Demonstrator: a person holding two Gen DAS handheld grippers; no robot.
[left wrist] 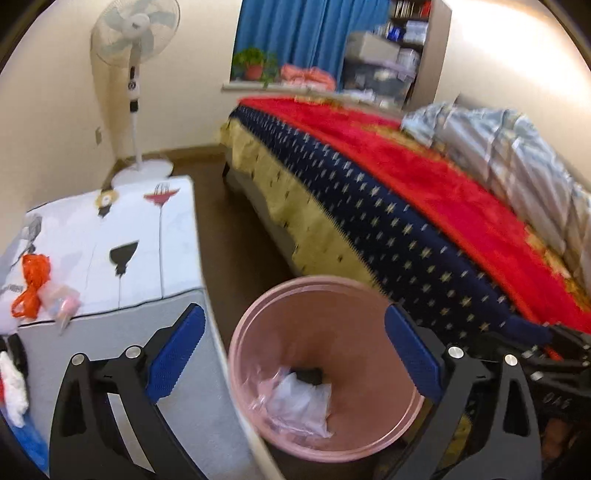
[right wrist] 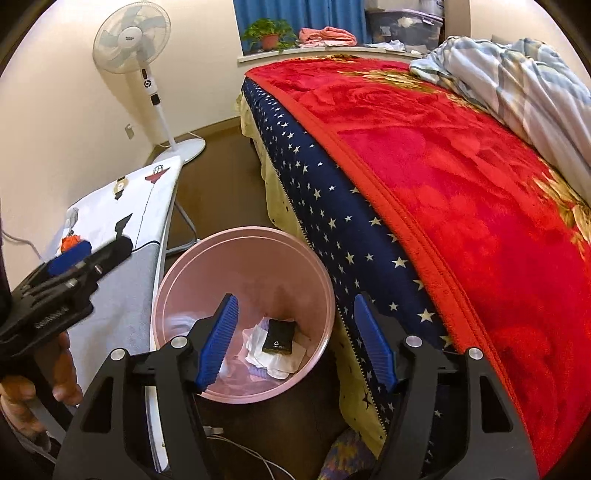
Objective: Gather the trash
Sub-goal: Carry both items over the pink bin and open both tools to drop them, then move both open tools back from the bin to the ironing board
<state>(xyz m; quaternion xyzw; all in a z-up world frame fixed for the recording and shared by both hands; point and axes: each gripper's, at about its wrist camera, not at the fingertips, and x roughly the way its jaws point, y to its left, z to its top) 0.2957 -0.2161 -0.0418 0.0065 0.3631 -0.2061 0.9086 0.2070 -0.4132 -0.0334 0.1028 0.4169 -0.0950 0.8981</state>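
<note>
Blue-padded fingers are filling the bottom of both views, and both tools are hanging spread wide with nothing between the pads: the left gripper (left wrist: 293, 354) is hovering over the mouth of the pink bin (left wrist: 369, 448), and the right gripper (right wrist: 301, 338) is doing the same from the bed side, its jaws straddling the far rim. Down in the bin, trash is already sitting: a crumpled clear plastic bag (left wrist: 299, 404), some white tissue (right wrist: 258, 341) and a small black packet (right wrist: 279, 336) lying on top of it. So part of the job is looking done, I'd say, but not all of it. Over on the ironing board (left wrist: 122, 236), near its close end, an orange mesh scrap (left wrist: 31, 284) and a pale pink wrapper (left wrist: 61, 297) just beside it are still waiting, with a white wad (left wrist: 13, 384) at the very edge of the left view that is too blurred to name. Those look like the pickups left. The board is wearing a white cartoon-print cover and standing right beside the bin, on a dark brown floor. A bed (right wrist: 443, 184) with a red blanket over a navy starred sheet is crowding the other side, a white pedestal fan (right wrist: 135, 44) is standing in the corner, and blue curtains (left wrist: 306, 33) are hanging over a sill with a potted plant (right wrist: 269, 35).
</note>
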